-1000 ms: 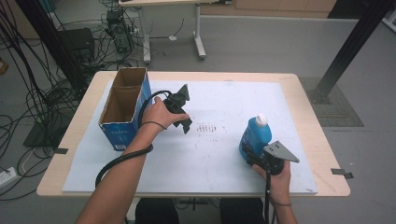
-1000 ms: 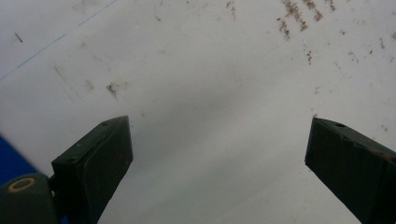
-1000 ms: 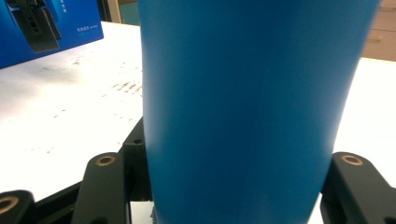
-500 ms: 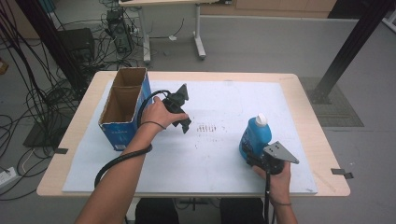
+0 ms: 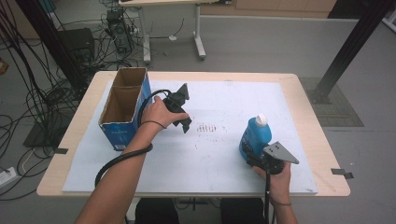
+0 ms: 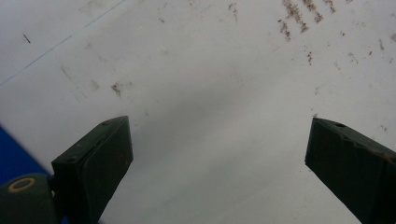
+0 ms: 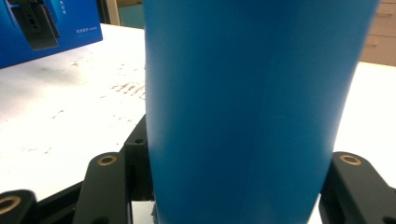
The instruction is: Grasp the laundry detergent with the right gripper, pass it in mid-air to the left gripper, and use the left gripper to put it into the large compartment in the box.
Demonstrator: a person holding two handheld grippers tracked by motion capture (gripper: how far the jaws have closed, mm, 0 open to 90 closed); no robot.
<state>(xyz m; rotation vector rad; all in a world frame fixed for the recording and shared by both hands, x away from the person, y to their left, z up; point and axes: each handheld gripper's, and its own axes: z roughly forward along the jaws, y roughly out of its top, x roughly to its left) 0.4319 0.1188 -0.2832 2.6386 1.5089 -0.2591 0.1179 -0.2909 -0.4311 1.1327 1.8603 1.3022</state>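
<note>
A grey floor (image 5: 261, 42) runs round a wooden table (image 5: 322, 154) topped with a white sheet (image 5: 243, 100) that bears a patch of small dark marks (image 5: 208, 127) near its middle. Strips of black tape (image 5: 343, 172) stick out from the table's left and right edges. Far off stands a second table (image 5: 173, 28) on white legs, with cables (image 5: 28, 98) tangled over the floor at the left around a black box (image 5: 77, 42). A power strip (image 5: 7, 177) lies near left. At far right a black post (image 5: 352, 46) slants up from a dark floor mat (image 5: 336, 107). Wooden cabinets (image 5: 280, 5) line the far wall. The light is even and soft.
</note>
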